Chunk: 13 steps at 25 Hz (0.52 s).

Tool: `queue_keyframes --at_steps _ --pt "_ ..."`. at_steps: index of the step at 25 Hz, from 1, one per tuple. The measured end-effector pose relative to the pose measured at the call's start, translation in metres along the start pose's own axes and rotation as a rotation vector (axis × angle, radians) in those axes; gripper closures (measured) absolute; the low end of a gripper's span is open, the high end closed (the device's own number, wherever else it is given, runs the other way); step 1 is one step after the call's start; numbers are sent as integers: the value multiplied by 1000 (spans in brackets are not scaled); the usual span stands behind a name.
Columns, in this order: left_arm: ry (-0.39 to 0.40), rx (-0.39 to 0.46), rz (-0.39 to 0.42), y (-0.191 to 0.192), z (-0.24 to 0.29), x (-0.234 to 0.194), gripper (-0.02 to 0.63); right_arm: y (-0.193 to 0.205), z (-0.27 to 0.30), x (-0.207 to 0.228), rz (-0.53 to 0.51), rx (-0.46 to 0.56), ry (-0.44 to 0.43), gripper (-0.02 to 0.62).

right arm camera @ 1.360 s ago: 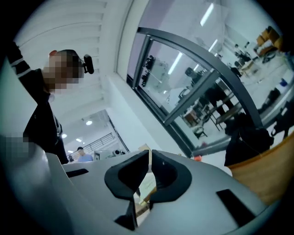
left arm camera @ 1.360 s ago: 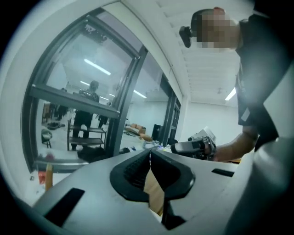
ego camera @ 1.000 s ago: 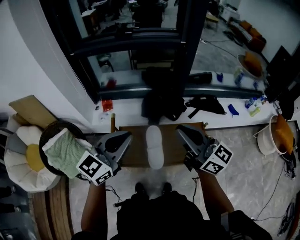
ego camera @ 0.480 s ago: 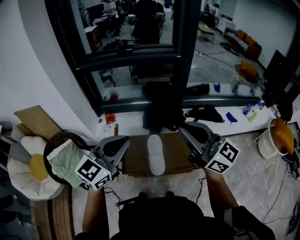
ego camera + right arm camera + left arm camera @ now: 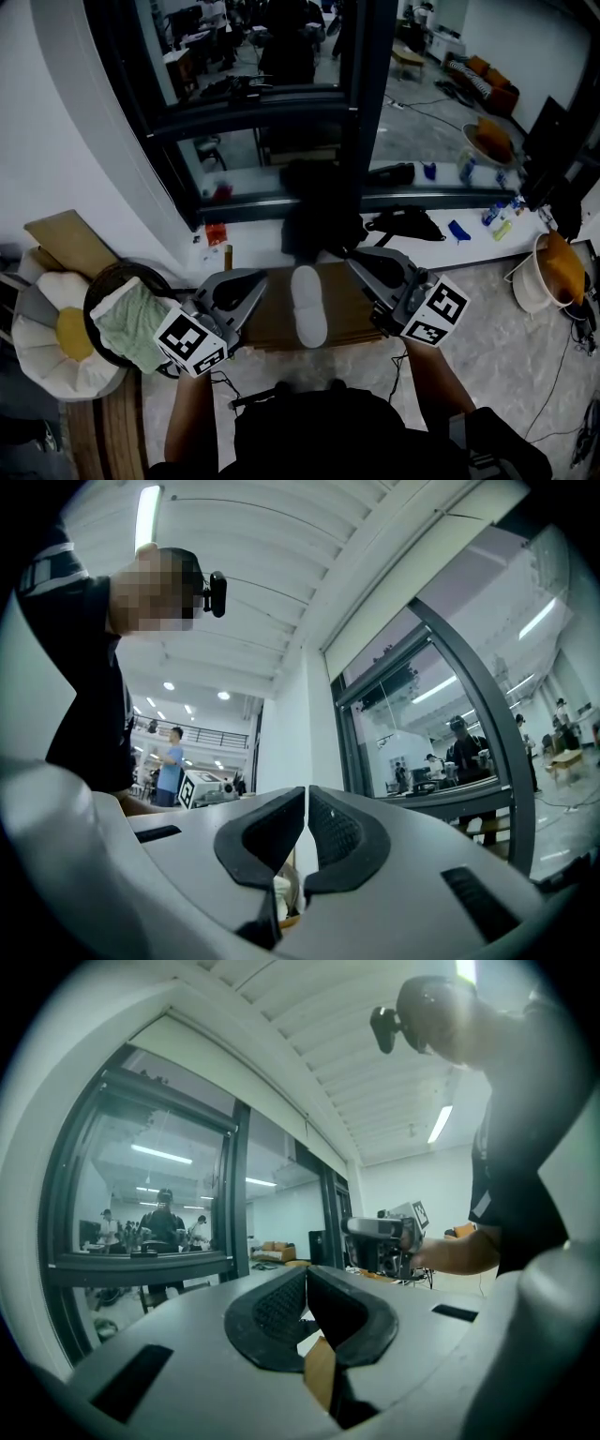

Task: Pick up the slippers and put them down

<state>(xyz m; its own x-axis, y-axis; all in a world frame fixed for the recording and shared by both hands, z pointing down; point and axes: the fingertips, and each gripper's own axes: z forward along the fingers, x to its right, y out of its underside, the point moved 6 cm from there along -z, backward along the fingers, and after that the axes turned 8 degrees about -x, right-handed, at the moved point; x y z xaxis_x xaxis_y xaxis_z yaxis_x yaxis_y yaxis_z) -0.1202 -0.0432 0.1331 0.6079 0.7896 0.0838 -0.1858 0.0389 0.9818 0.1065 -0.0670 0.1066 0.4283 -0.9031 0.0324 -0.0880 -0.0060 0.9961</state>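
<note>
Poised over brown board (image 5: 352,309): left gripper (image 5: 246,289) and right gripper (image 5: 364,270), both pressed together, gripping nothing. White slipper (image 5: 308,305) flat on board between them, touching neither. Forearms cut off by torso.

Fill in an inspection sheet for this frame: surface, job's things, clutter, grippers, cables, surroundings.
Surface: brown board on pale floor.
Job's things: one white slipper lies on the board, ungripped.
Clutter: basket with green cloth, flower cushion, black bag, white bucket.
Grippers: left hand-held gripper and right hand-held gripper shut, empty, either side of the slipper.
Cables: black cable on floor near the person.
Surroundings: dark-framed glass wall ahead.
</note>
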Motion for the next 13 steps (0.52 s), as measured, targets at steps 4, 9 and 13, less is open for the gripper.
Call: queue_keyframes --at_steps 4,9,13 --pt "0 -1 -2 0 1 -2 594 -1 2 0 -8 -9 -8 565" --pt "10 1 0 3 4 -3 594 2 5 0 32 19 -45 566" --pt "21 -2 3 8 5 -3 594 12 12 -1 18 -19 -39 566"
